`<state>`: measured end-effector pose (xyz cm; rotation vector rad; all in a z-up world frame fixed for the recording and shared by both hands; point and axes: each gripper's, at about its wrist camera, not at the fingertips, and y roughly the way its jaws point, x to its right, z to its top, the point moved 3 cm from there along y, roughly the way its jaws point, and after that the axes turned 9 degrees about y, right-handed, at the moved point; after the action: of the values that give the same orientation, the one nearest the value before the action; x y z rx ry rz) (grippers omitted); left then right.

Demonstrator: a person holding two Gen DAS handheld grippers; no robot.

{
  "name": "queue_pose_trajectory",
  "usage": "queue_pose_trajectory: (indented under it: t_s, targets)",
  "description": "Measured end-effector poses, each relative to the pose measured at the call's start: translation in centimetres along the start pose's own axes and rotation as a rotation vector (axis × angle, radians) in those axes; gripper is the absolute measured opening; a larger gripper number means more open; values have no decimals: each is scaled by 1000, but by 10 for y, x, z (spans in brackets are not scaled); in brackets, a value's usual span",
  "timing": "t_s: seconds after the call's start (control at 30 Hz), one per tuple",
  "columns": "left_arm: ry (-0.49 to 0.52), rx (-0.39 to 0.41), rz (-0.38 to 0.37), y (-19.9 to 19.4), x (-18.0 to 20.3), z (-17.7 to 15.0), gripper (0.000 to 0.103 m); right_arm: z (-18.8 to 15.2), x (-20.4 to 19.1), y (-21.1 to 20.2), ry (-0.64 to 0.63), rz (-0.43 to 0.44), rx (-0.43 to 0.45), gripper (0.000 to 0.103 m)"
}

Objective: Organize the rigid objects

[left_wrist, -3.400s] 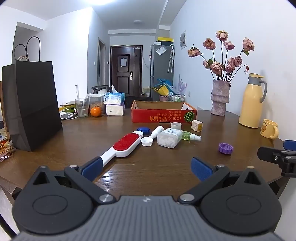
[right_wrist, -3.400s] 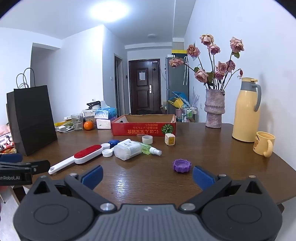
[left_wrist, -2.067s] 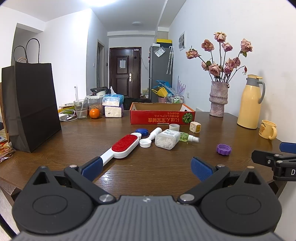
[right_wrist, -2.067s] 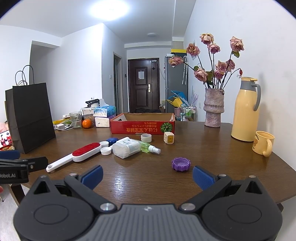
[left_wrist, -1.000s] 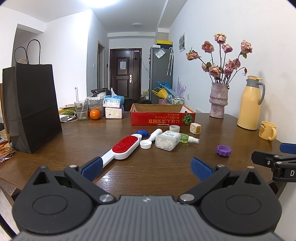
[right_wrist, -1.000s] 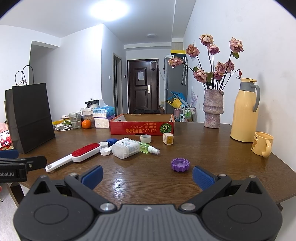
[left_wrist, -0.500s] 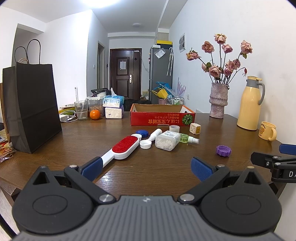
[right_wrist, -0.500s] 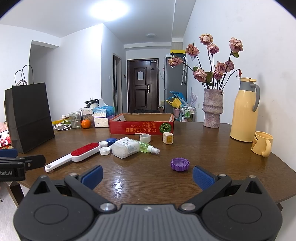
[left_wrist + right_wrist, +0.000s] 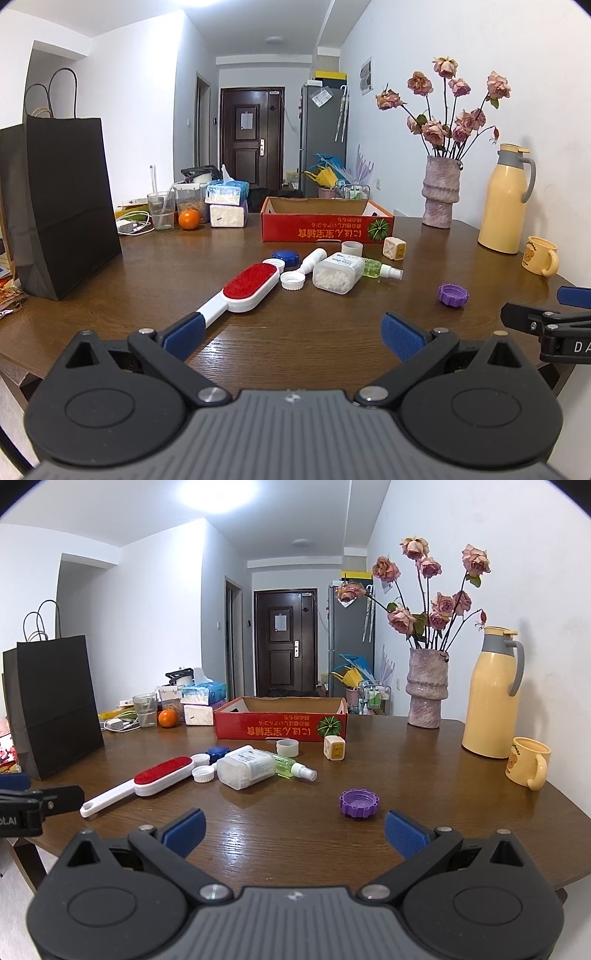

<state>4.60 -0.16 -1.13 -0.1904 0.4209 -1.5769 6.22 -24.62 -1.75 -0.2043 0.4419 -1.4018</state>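
Loose objects lie mid-table before a red cardboard box (image 9: 327, 229) (image 9: 280, 728): a red-and-white lint brush (image 9: 243, 286) (image 9: 147, 781), a clear pill bottle (image 9: 338, 273) (image 9: 245, 768), a green spray bottle (image 9: 380, 268) (image 9: 293, 768), white caps (image 9: 292, 281), a blue cap (image 9: 285, 257), a tape roll (image 9: 351, 247), a small cube (image 9: 394, 249) (image 9: 334, 748) and a purple cap (image 9: 453, 295) (image 9: 359, 803). My left gripper (image 9: 291, 332) is open and empty, near the table's front edge by the brush handle. My right gripper (image 9: 293, 830) is open and empty, just short of the purple cap.
A black paper bag (image 9: 55, 206) stands at the left. A vase of roses (image 9: 441, 195), a yellow thermos (image 9: 504, 206) and a yellow mug (image 9: 539, 255) stand at the right. A glass, an orange (image 9: 189, 219) and tissue packs stand at the far left.
Both grippers have drifted only slightly; the view shifted a little. Both stay open and nothing on the table has moved.
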Motion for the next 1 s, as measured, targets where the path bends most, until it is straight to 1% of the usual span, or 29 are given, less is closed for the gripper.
queue_pose_trajectory:
  t_s: [0.23, 0.7, 1.0]
  targets:
    - [-9, -28, 7, 21, -3, 2, 103, 1, 4, 19, 12, -3, -22, 103]
    - [-33, -71, -2, 66, -10, 4, 103, 7, 15, 62, 20, -38, -66, 103]
    - [-46, -103, 8, 97, -18, 3, 103, 9, 25, 94, 28, -62, -108, 103]
